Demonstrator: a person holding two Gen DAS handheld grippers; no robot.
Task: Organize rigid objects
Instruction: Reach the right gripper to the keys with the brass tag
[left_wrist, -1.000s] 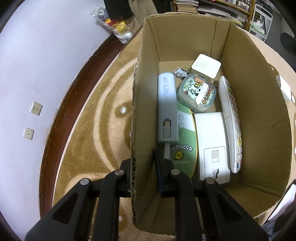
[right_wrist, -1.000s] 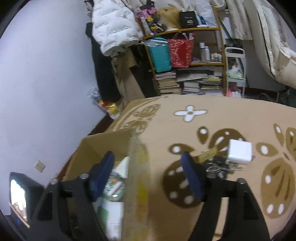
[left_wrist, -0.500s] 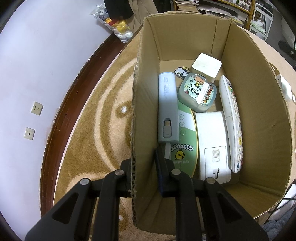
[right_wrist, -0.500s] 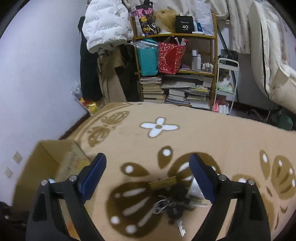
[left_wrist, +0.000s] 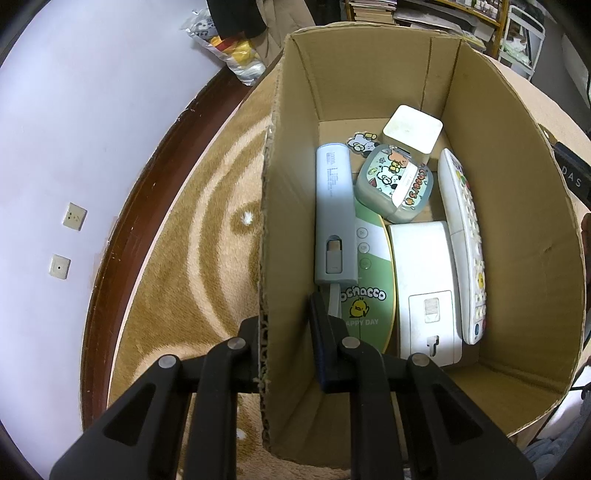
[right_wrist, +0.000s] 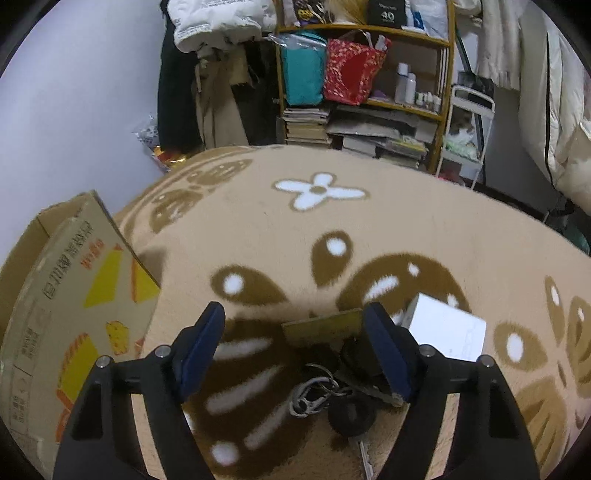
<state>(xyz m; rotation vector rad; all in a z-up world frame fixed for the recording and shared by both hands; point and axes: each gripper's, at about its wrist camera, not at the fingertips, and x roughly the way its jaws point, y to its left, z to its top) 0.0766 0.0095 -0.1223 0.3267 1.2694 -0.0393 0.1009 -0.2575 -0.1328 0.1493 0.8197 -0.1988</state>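
Keys (right_wrist: 332, 387) on a ring lie on the carpet (right_wrist: 424, 236) between the blue pads of the right hand-held gripper (right_wrist: 295, 347), whose jaws are closing but not yet pressing – the pick-up step, needing a lower reach. Left hand-held gripper (left_wrist: 284, 332) clamps the cardboard box (left_wrist: 517, 229) wall – steadying it. A white cube (right_wrist: 447, 332) waits beside; cluttered shelves (right_wrist: 369, 103) stand behind
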